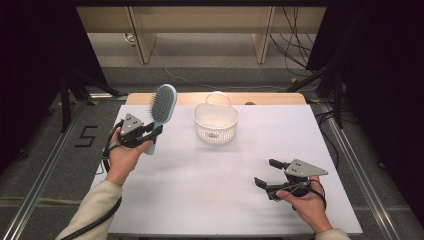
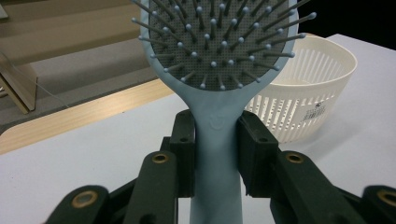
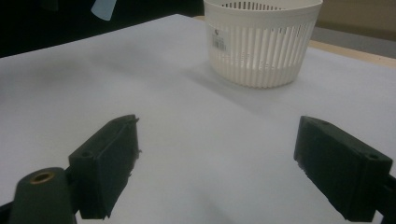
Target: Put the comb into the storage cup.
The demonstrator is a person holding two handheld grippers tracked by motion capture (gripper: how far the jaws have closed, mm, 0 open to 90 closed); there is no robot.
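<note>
High view first, from the left side of the frame: the left gripper [image 1: 156, 131] sits at centre-left, above the left edge of the white table [image 1: 210, 200], with its jaws clamped on the handle of a light blue paddle hairbrush [image 1: 163, 106]. The brush stands nearly upright, its bristled head tilted toward the upper middle of the frame, its lower handle end just past the hand and close to the table's left border. Just right of the brush head, near the far edge of the table, stands a white slotted plastic basket [image 1: 215, 126] with its thin handle raised; a clear gap separates brush and basket. From the basket down to the near edge the white surface lies bare across the whole middle of the frame. At lower right, the right gripper [image 1: 267, 174] rests low over the table with its jaws spread wide and nothing between them, well inside the right and near edges. Left gripper view shows the two black pads pressed against both sides of the hairbrush [image 2: 217, 135] neck, bristles facing the camera, with the basket [image 2: 308, 107] behind at right. Right gripper view shows the parted jaws at the lower corners, bare table between them, and the basket [image 3: 261, 42] at upper centre-right.
</note>
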